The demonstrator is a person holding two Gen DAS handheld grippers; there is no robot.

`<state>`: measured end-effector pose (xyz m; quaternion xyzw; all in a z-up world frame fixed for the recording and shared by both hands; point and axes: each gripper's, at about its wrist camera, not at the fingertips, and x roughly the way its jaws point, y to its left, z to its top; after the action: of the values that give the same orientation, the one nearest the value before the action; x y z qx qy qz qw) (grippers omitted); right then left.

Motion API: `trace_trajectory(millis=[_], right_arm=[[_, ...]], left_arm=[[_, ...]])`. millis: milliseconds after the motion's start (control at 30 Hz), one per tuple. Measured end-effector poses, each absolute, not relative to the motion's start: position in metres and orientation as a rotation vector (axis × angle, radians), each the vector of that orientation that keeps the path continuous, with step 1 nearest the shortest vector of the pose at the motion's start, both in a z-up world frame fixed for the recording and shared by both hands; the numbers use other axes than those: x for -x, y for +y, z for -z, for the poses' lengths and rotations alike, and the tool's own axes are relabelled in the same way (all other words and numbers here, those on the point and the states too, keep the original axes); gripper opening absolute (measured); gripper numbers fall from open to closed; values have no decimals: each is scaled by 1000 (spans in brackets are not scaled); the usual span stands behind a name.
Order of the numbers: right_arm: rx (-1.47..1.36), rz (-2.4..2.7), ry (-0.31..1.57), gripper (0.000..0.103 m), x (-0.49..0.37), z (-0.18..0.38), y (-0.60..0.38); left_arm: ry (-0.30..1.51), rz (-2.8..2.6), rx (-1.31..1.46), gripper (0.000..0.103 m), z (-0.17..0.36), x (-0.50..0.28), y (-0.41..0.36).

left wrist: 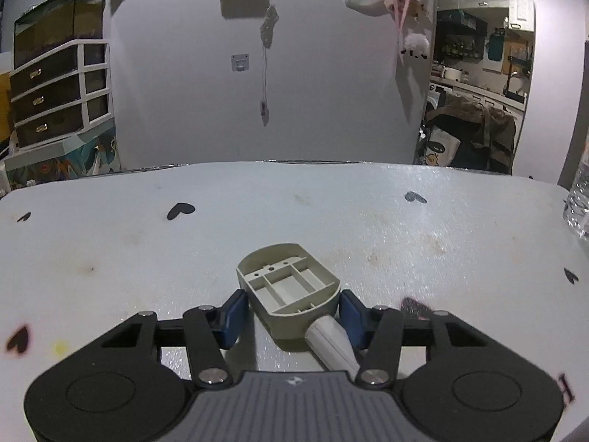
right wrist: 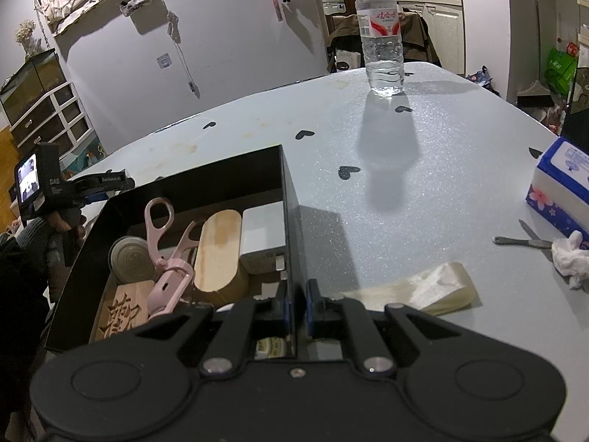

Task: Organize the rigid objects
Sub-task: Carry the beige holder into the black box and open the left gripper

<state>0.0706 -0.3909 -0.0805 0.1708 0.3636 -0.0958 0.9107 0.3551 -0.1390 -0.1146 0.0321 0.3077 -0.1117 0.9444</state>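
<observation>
A water bottle [right wrist: 381,33] stands upright near the far edge of the table [right wrist: 460,140], its shadow falling toward the near side. At the right edge sits a tissue pack [right wrist: 561,180] (blue, with pink flowers), and just beside it lie a crumpled tissue [right wrist: 570,254] and a nail file [right wrist: 522,240], the tissue covering one end of the file. A dresser [left wrist: 59,92] stands against the left wall with a glass tank [left wrist: 59,24] on top. A cord [left wrist: 264,73] hangs down the wall.

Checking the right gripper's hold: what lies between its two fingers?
In the right wrist view, the black box's right wall stands between the right gripper's fingers, which are closed on it.
</observation>
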Motion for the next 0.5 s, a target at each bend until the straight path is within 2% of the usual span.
trace_trajectory(millis=[233,500], right_arm=[[-349,197,750,9,-71,80,-390],[-344,193,748,9,-70,81,-390]], left_arm=[[620,270,-35,53,106,-326,-128],[601,371,56,52,73,-271,-105]])
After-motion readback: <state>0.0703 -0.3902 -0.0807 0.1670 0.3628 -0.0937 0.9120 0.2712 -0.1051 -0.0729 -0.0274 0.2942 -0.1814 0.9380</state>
